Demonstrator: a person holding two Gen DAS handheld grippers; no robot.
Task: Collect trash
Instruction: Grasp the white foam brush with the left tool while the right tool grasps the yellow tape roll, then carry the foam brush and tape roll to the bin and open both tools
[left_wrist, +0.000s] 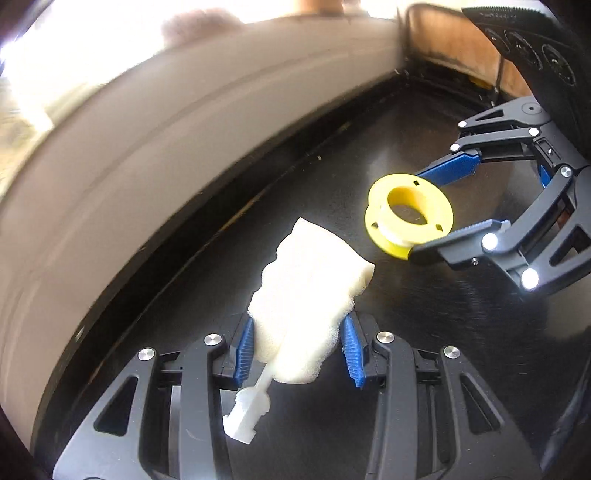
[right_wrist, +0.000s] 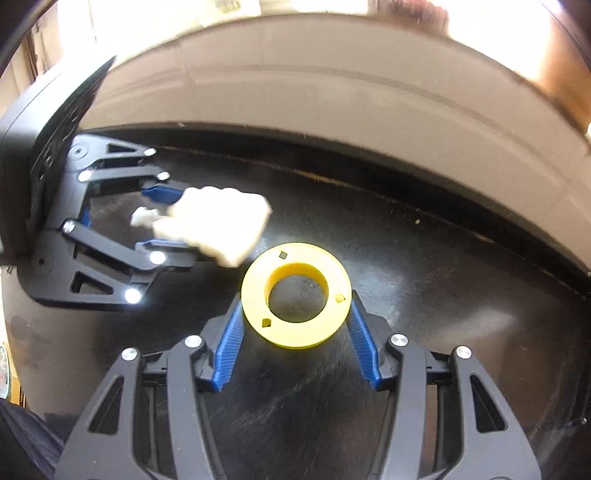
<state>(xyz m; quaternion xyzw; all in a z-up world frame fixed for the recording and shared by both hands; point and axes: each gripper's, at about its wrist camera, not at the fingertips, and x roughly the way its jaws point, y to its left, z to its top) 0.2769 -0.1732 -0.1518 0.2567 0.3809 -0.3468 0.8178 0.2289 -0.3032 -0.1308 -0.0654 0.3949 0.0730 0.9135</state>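
My left gripper (left_wrist: 297, 332) is shut on a white foam sponge piece (left_wrist: 306, 291) with a white plastic stem (left_wrist: 248, 410) at its near end, held above the black surface. It also shows in the right wrist view, where the sponge (right_wrist: 218, 221) sits between the left gripper's blue pads. My right gripper (right_wrist: 295, 310) is shut on a yellow plastic spool (right_wrist: 295, 295), its blue pads pressing both sides of the rim. The spool (left_wrist: 408, 214) and right gripper (left_wrist: 424, 210) show at the right of the left wrist view, just beyond the sponge.
A black glossy tabletop (right_wrist: 424, 295) lies under both grippers. A pale beige curved wall or edge (right_wrist: 332, 92) runs along its far side. A brown box (left_wrist: 461, 48) stands at the far right corner in the left wrist view.
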